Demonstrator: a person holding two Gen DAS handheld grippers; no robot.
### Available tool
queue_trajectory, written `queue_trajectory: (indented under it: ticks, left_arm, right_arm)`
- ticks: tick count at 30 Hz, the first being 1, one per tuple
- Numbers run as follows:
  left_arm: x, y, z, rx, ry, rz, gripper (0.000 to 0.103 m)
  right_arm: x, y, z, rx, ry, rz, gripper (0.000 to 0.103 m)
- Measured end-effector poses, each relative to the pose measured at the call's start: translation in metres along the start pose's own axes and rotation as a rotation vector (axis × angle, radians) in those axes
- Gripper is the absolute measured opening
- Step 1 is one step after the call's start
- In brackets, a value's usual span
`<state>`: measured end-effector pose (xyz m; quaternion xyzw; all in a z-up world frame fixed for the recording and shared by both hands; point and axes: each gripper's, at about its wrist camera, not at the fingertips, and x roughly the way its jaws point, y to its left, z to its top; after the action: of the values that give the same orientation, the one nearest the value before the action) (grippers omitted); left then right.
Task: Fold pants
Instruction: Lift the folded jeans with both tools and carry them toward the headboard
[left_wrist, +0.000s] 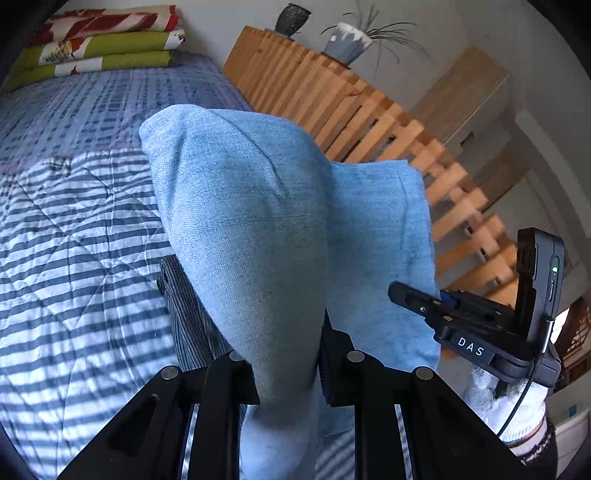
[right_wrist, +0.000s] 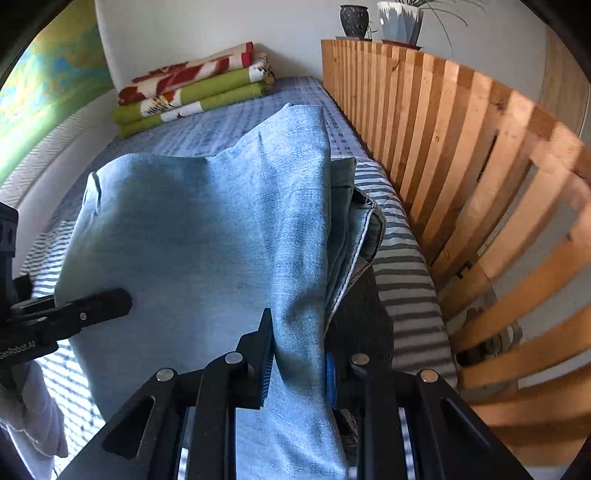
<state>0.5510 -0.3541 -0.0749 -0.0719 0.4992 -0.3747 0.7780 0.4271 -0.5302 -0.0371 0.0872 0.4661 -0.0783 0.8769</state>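
Light blue denim pants (left_wrist: 243, 221) hang lifted above a bed, bunched between both grippers. My left gripper (left_wrist: 286, 365) is shut on one gathered edge of the pants, the cloth rising up from its jaws. My right gripper (right_wrist: 299, 354) is shut on the other edge of the pants (right_wrist: 207, 229), with the seam and waistband folds to its right. In the left wrist view the right gripper (left_wrist: 417, 297) shows at the right, held by a white-gloved hand (left_wrist: 506, 406). The left gripper (right_wrist: 92, 306) shows at the left edge of the right wrist view.
A striped blue-and-white quilt (left_wrist: 74, 258) covers the near bed, a blue patterned sheet (left_wrist: 110, 99) the far part. Folded green and red blankets (right_wrist: 192, 88) lie at the far end. A wooden slatted rail (right_wrist: 461, 166) runs along the right, with pots (right_wrist: 400, 22) on top.
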Motion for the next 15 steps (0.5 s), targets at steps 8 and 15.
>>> queue_trajectory:
  ticks: [8,15]
  left_arm:
    - [0.064,0.034,0.005,-0.005,0.037,0.051,0.022]
    - [0.09,0.058,0.003,-0.006,0.038,0.079,0.048]
  right_arm:
    - [0.067,-0.014,-0.004,-0.005,0.05,-0.045,0.022]
    - [0.098,-0.029,-0.01,0.014,0.065,-0.152,0.066]
